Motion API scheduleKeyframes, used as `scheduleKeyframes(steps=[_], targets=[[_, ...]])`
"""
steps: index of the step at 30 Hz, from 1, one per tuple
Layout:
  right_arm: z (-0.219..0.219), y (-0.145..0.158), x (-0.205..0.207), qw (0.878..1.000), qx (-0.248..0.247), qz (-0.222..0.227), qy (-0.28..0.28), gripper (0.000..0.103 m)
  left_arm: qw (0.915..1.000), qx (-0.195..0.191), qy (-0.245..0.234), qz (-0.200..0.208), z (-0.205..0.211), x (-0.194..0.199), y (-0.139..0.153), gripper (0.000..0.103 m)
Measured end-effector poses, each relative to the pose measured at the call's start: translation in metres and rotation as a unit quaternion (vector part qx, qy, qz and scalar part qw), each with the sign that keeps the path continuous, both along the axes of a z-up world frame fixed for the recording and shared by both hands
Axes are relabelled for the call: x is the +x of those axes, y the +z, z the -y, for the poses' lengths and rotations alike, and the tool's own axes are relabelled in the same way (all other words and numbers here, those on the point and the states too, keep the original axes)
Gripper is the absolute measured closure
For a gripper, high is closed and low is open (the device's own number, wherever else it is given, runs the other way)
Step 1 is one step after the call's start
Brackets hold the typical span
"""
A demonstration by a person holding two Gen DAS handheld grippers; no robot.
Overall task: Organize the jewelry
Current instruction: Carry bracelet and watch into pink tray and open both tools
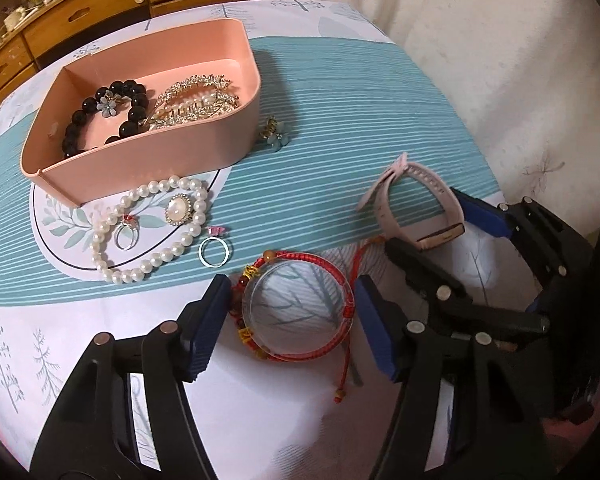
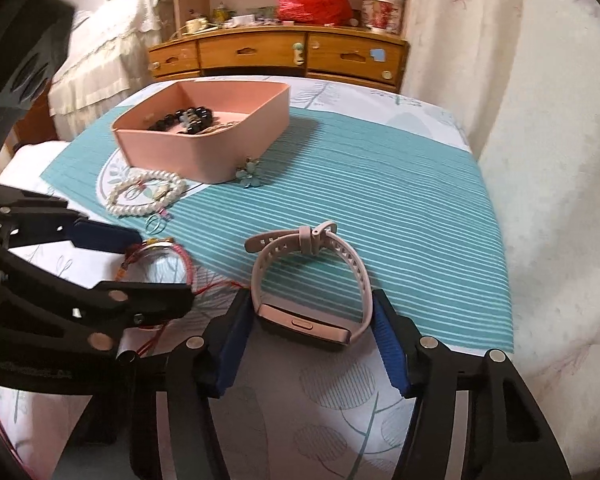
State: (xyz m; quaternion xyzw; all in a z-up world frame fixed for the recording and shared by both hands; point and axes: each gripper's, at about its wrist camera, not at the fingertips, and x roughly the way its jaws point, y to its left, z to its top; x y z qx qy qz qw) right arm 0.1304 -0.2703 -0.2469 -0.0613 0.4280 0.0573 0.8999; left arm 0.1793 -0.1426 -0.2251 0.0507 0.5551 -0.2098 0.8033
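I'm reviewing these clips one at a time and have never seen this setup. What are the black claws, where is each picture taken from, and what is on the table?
The claws are two hand-held grippers, each with a fisheye camera looking along its fingers. One picture is from the left gripper, the other from the right gripper; each also shows the other gripper.

The left gripper's blue pads sit on either side of a red cord bracelet. The right gripper's pads flank a pink watch. Whether either is gripped is unclear.

On the tablecloth also lie a pearl necklace, a brooch, two rings and a blue flower piece. The pink tray holds black beads and gold pieces.
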Motion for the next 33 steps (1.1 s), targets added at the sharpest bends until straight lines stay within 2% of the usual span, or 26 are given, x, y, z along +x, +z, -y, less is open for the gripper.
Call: scheduleKeyframes(steps=[5, 12, 15, 23, 29, 33], targets=[[-0.002, 0.002, -0.003, 0.997, 0.017, -0.005, -0.069, 0.044, 0.9991, 0.011, -0.04, -0.003, -0.019, 0.003, 0.012, 0.042], [-0.015, 0.012, 0.0, 0.985, 0.074, -0.005, -0.154, 0.044, 0.9967, 0.012, -0.08, 0.006, -0.052, 0.016, 0.05, 0.042], [-0.023, 0.019, 0.006, 0.98, 0.091, -0.002, -0.175, 0.044, 0.995, 0.011, -0.099, 0.008, -0.064, 0.027, 0.068, 0.042], [-0.055, 0.057, 0.03, 0.98, 0.09, 0.044, -0.173, 0.044, 0.9902, 0.004, -0.132, 0.046, -0.081, 0.057, 0.11, 0.042], [-0.084, 0.085, 0.059, 0.98, 0.085, 0.08, -0.159, 0.044, 0.9903, -0.009, -0.112, 0.082, -0.096, 0.091, 0.13, 0.042], [-0.099, 0.101, 0.075, 0.978, 0.084, 0.098, -0.161, 0.044, 0.9919, -0.021, -0.087, 0.09, -0.108, 0.114, 0.134, 0.042]])
